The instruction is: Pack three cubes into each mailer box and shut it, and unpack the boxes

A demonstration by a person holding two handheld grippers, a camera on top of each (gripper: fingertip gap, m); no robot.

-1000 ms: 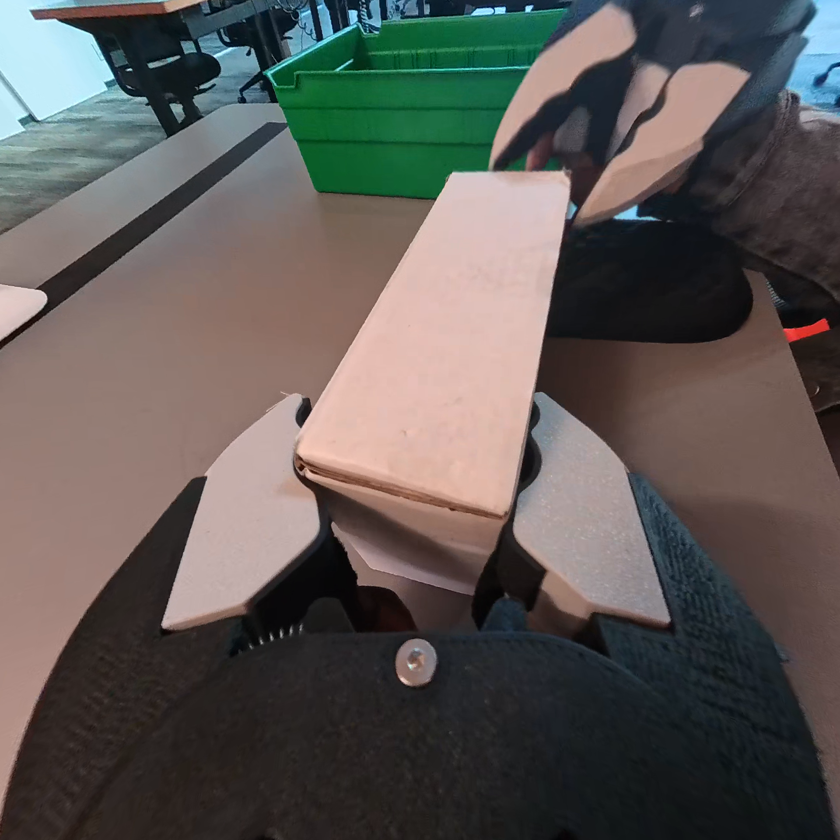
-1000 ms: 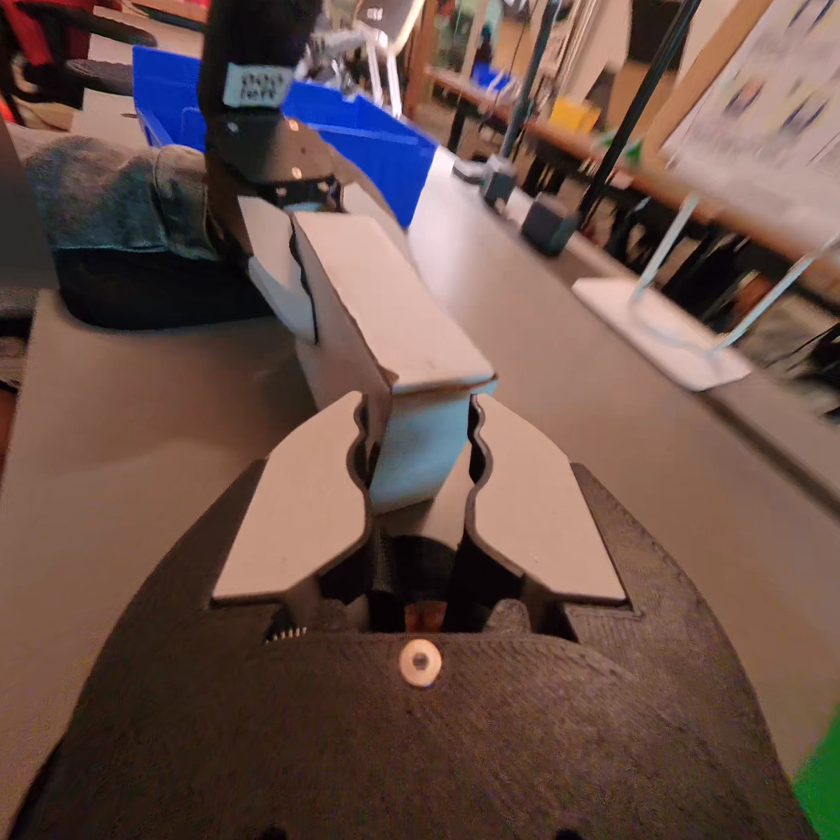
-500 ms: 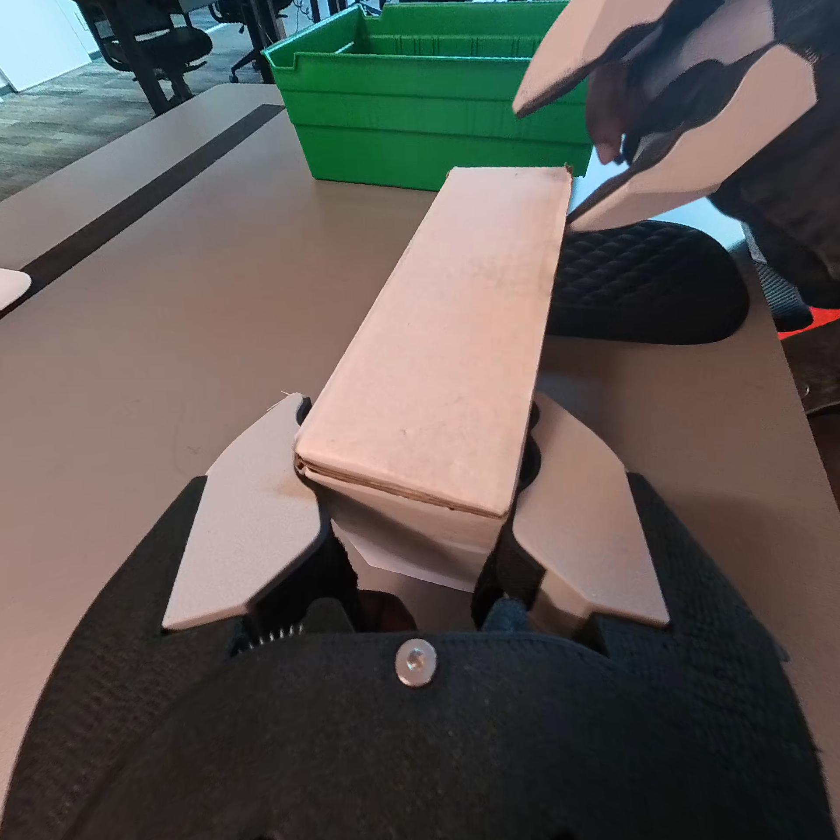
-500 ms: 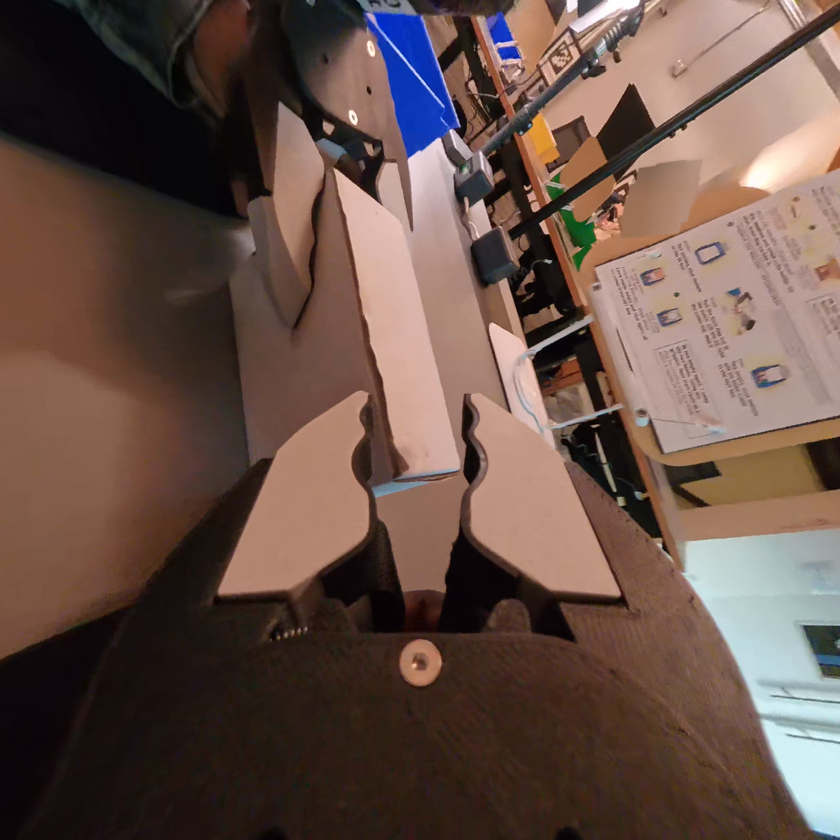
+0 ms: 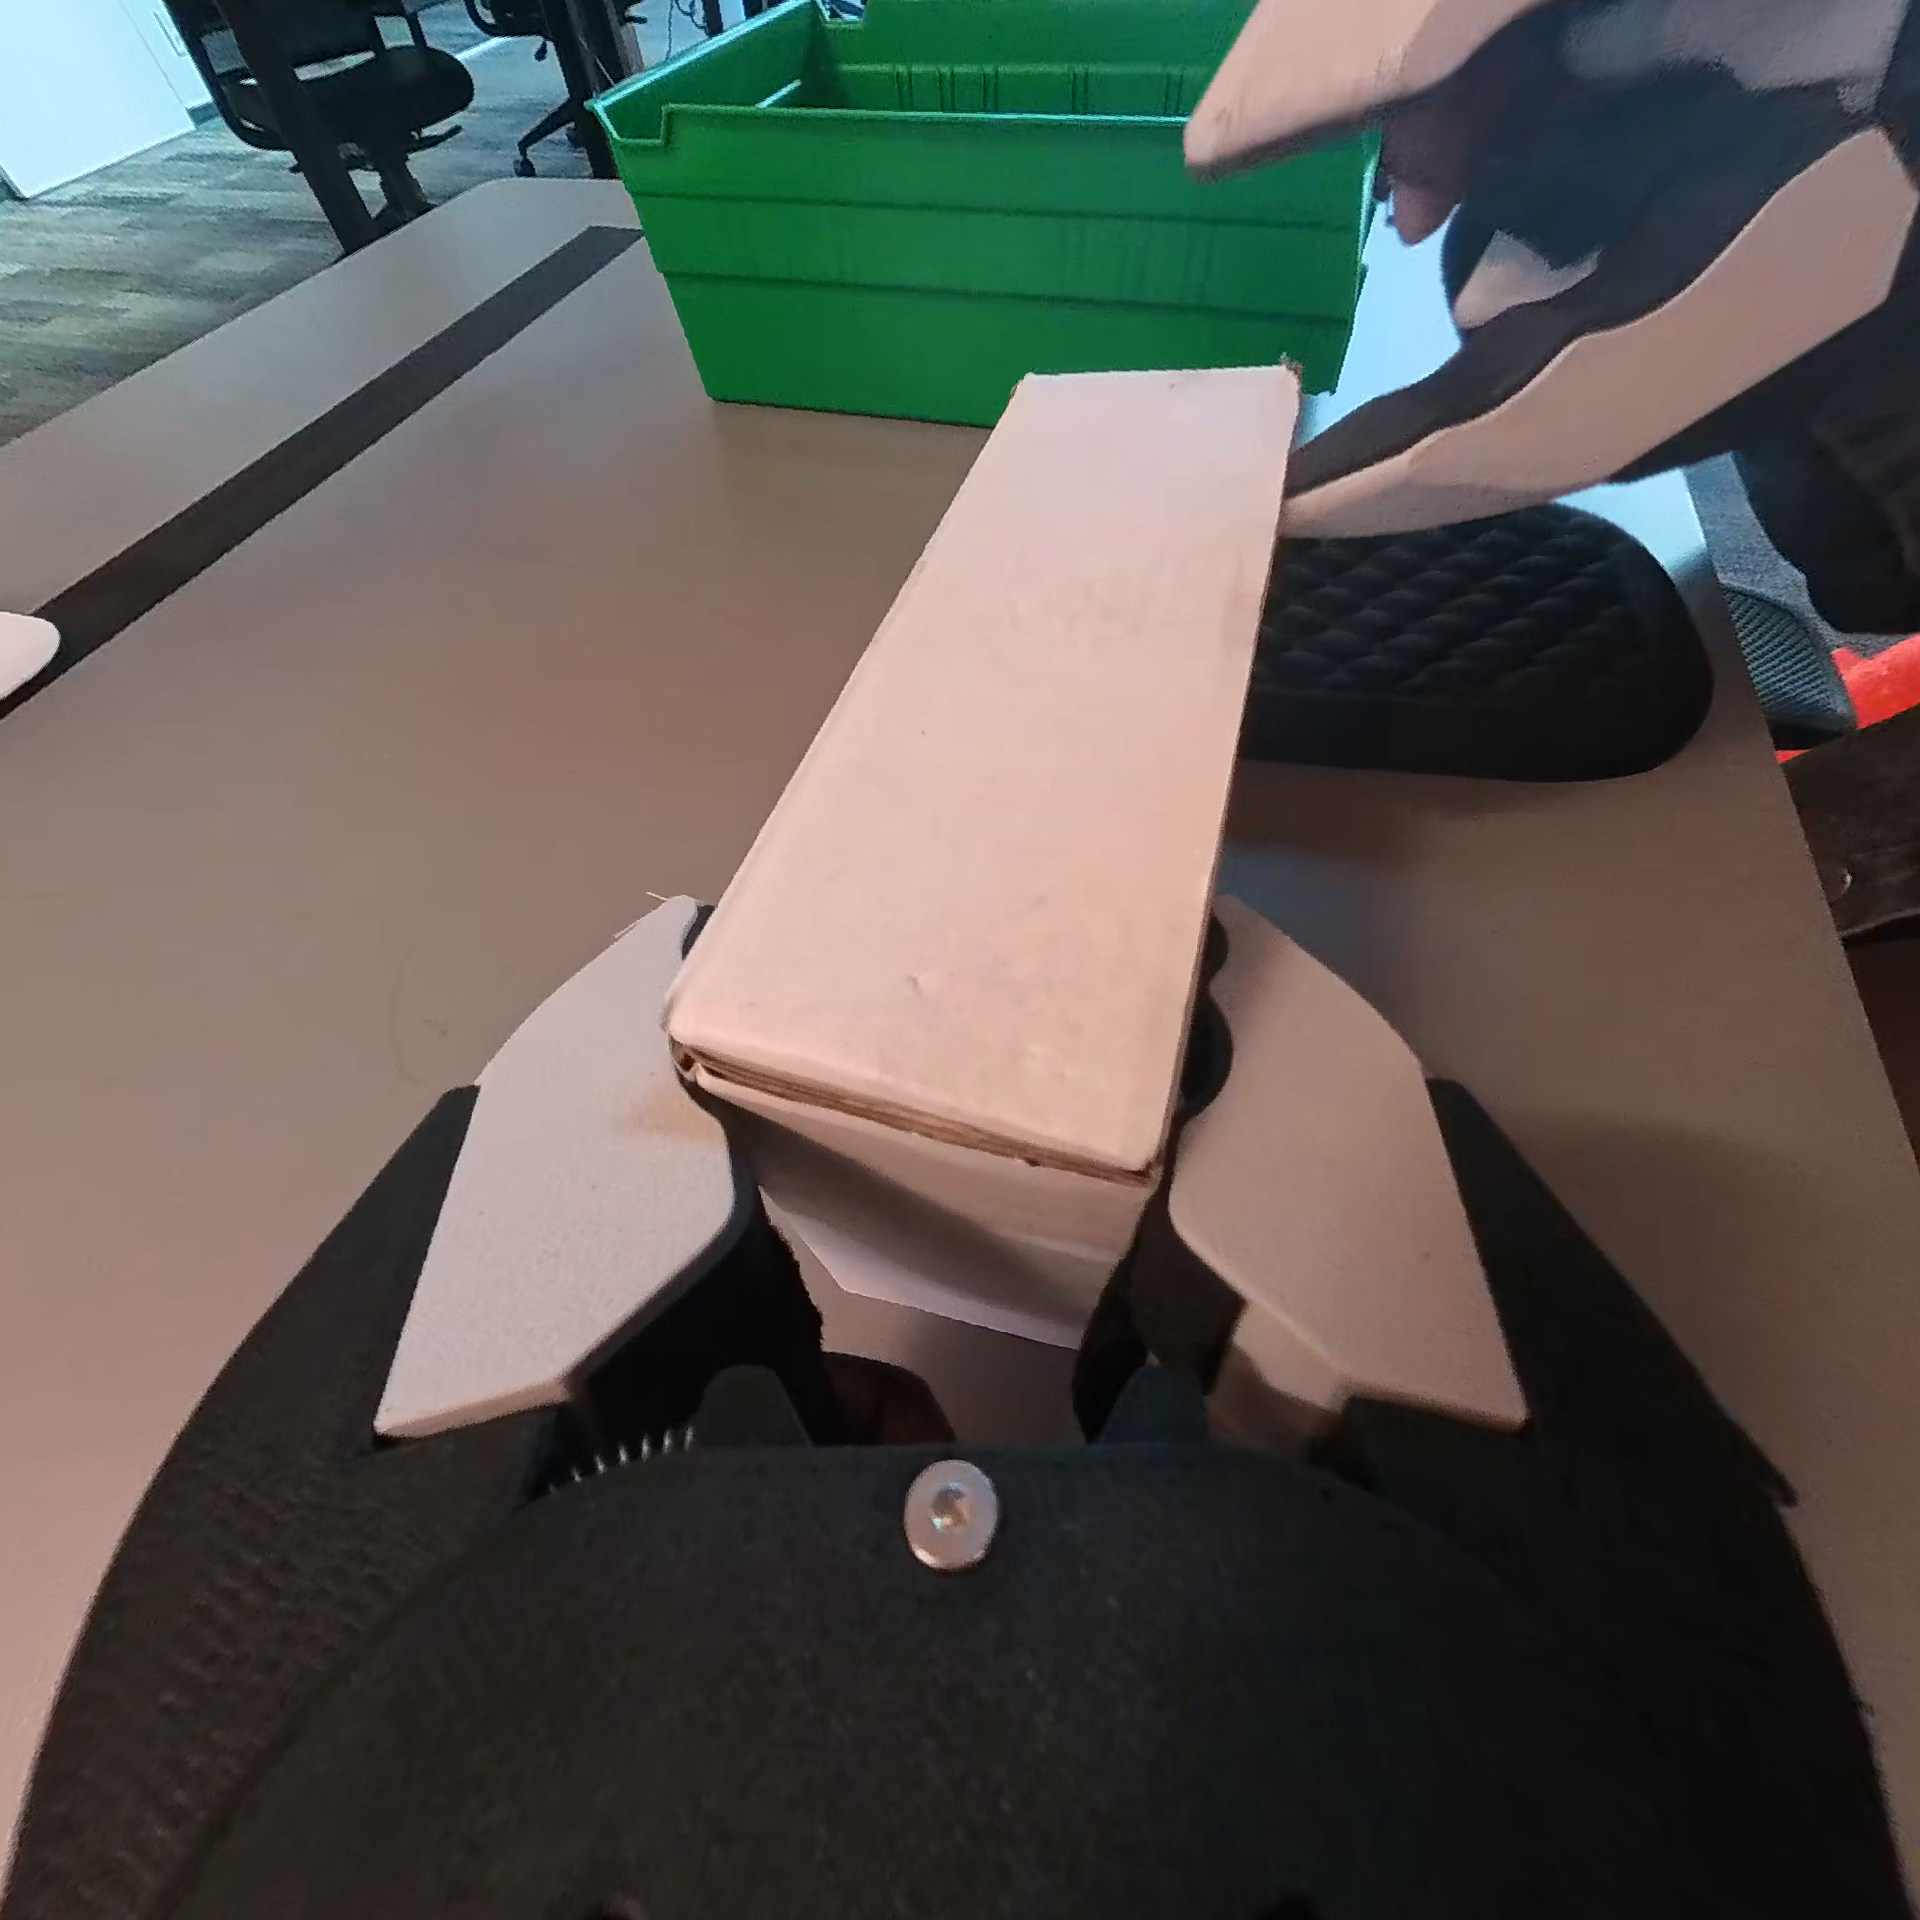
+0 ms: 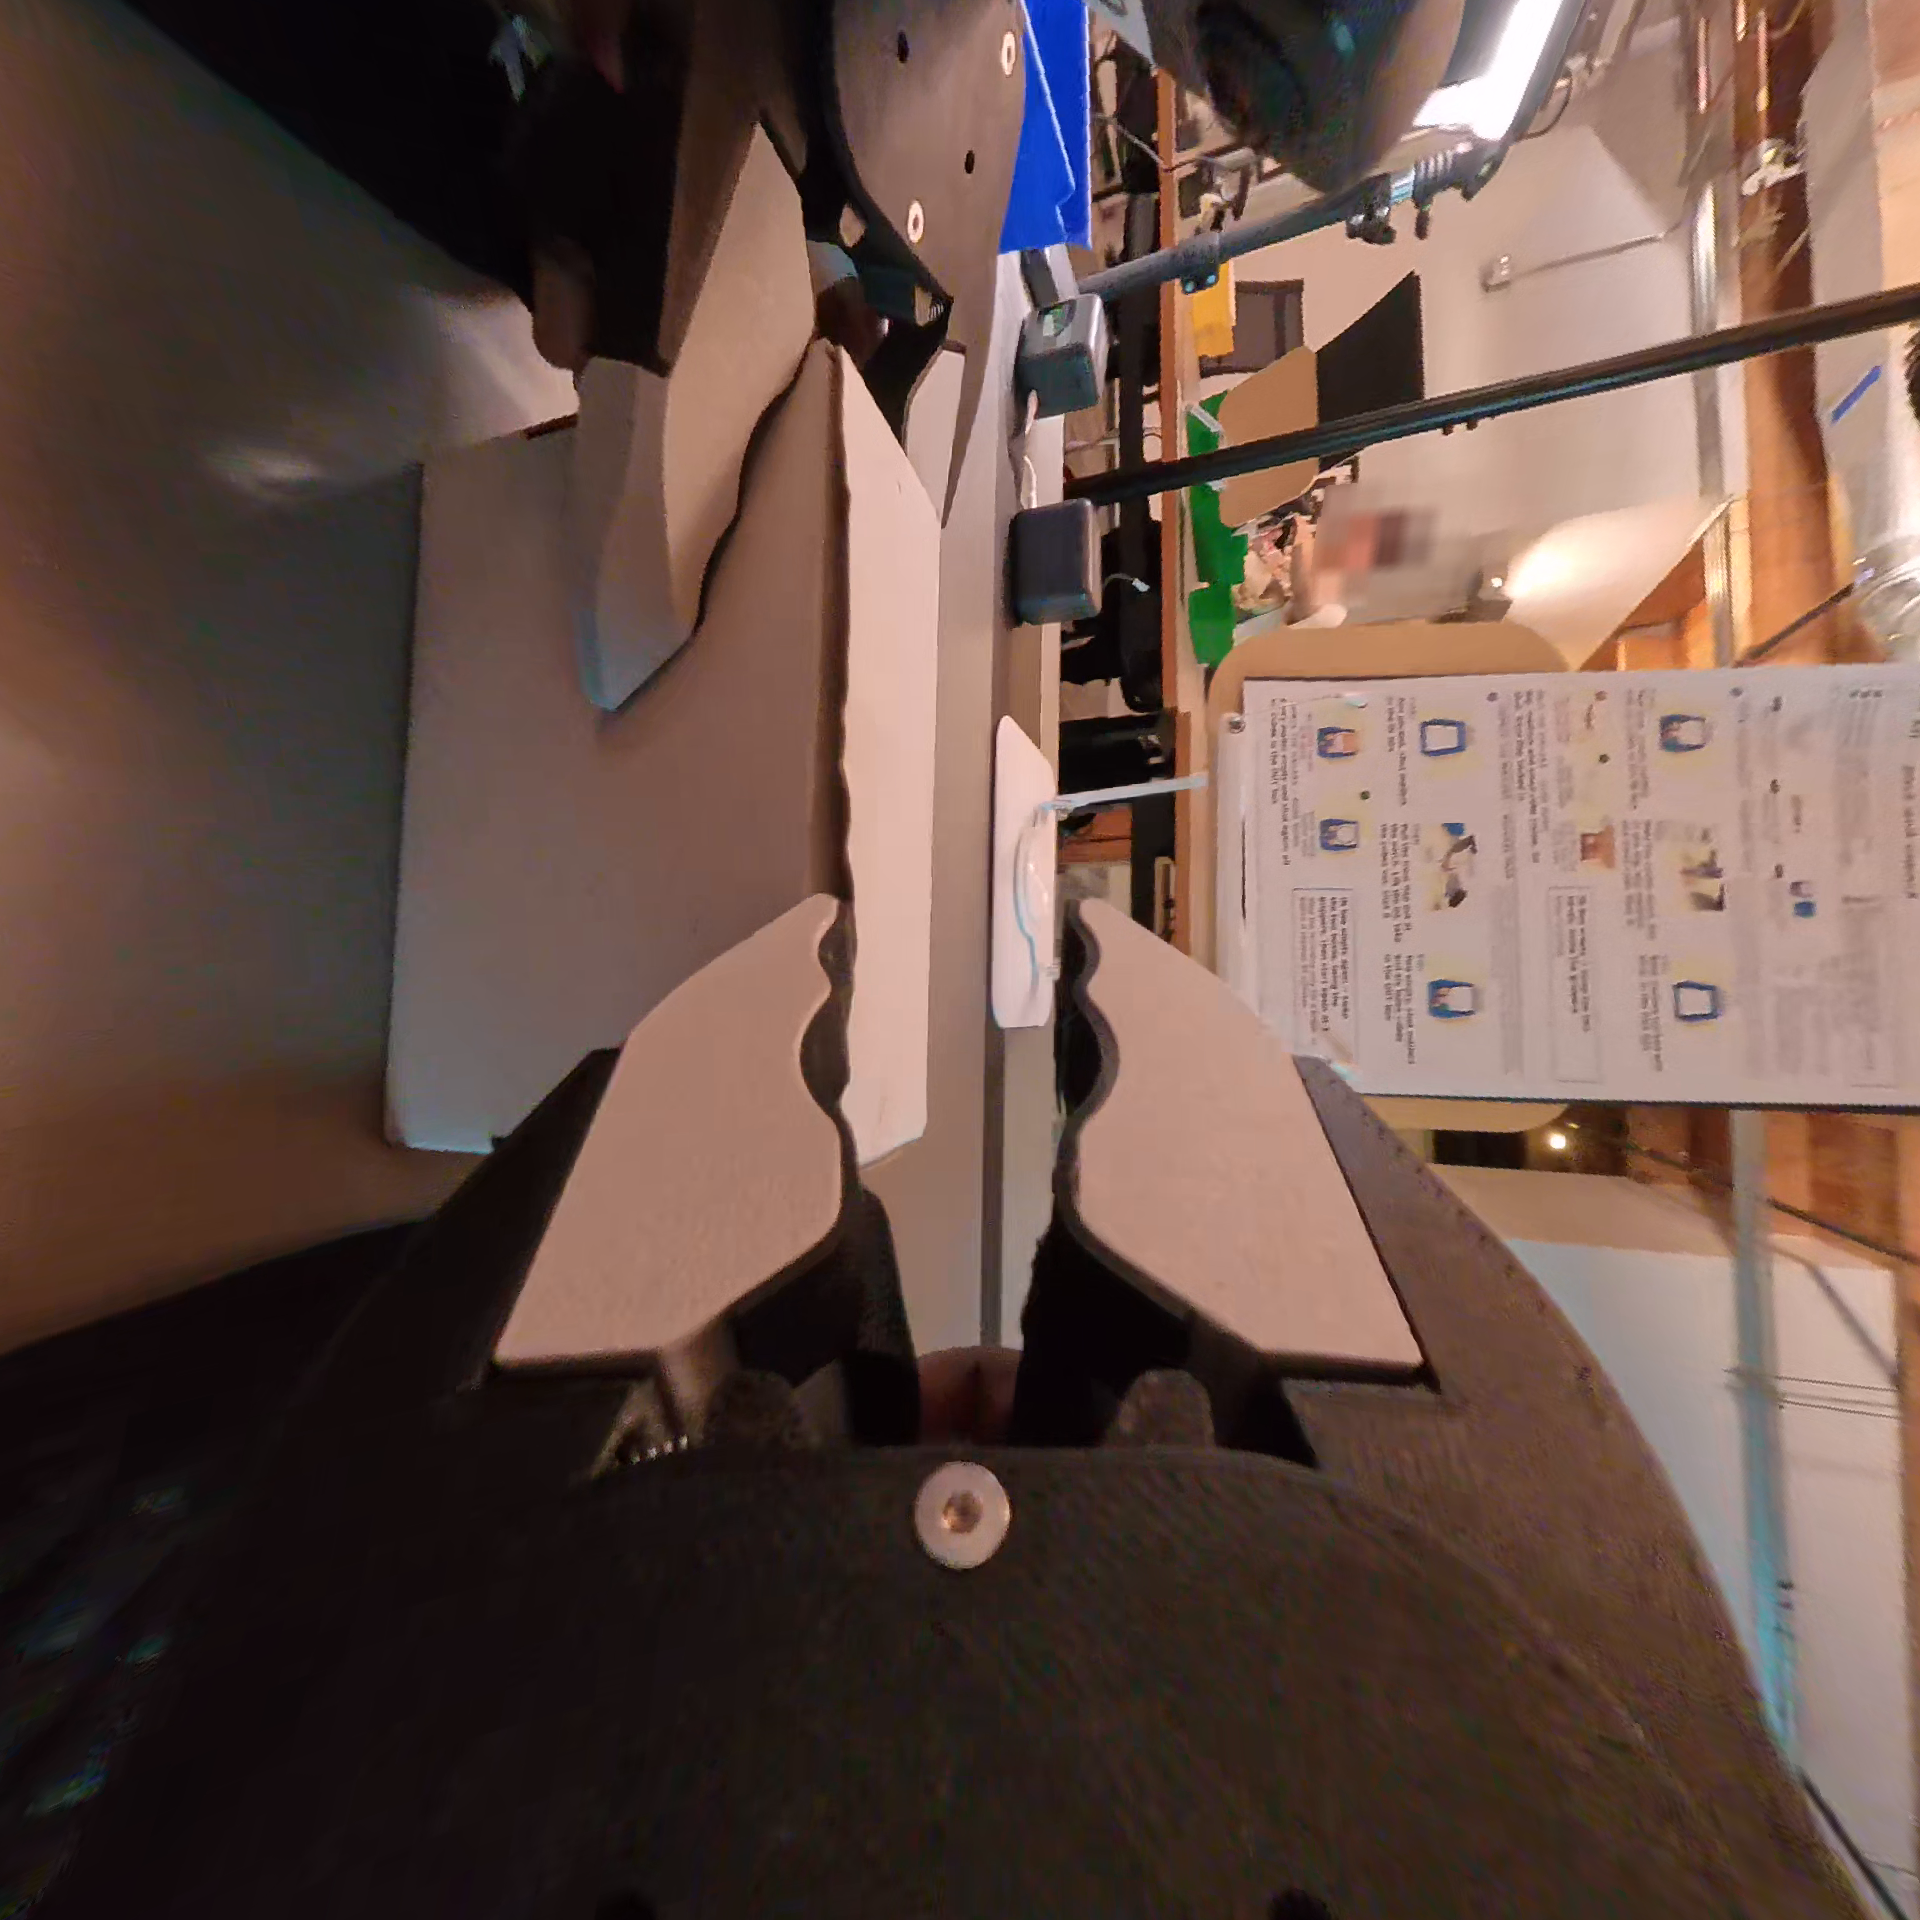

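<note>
The left gripper (image 5: 940, 1023) clamps the near end of a long white mailer box (image 5: 1029, 748), its jaws pressed against both side walls, and the closed box runs away toward 12 o'clock over the grey table (image 5: 312, 644). At 1 o'clock from the box's far end, the right gripper (image 5: 1340, 301) hangs with jaws spread wide and holding nothing; its lower finger seems to touch the far corner, though blur leaves this unsure. A green bin (image 5: 987, 239) stands at 12 o'clock beyond the box, and a black quilted pad (image 5: 1455, 665) lies at 2 o'clock.

A grey-brown table (image 5: 312, 727) carries a green bin (image 5: 987, 239) and a white mailer box (image 5: 1018, 748).
</note>
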